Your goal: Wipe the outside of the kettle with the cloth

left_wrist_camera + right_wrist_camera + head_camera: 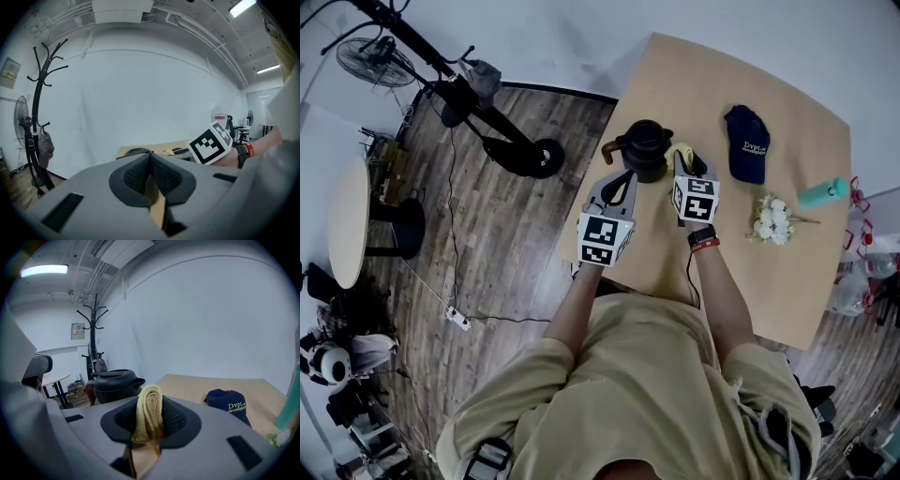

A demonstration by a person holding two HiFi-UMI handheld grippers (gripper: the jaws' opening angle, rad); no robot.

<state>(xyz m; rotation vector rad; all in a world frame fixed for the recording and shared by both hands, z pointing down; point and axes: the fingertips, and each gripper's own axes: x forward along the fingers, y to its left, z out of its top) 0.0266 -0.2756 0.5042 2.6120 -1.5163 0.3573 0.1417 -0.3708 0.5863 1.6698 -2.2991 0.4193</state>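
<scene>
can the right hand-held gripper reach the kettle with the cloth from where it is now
Probably yes: the right hand-held gripper is shut on the cloth, and the kettle stands close ahead, slightly to its left, with nothing between them.

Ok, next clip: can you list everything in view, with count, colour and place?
kettle: one, black, on the table ahead of both grippers
cloth: one, yellow, folded between the right jaws
cap: one, navy, right of the kettle
flowers: one bunch, white, nearer than the cap
bottle: one, teal, table's right edge
table: one, light wood
round table: one, pale, far left
coat stand: one, black, by the wall
fan: one, black, beside the stand
left gripper: jaws together, empty
right gripper: jaws shut on the cloth
</scene>
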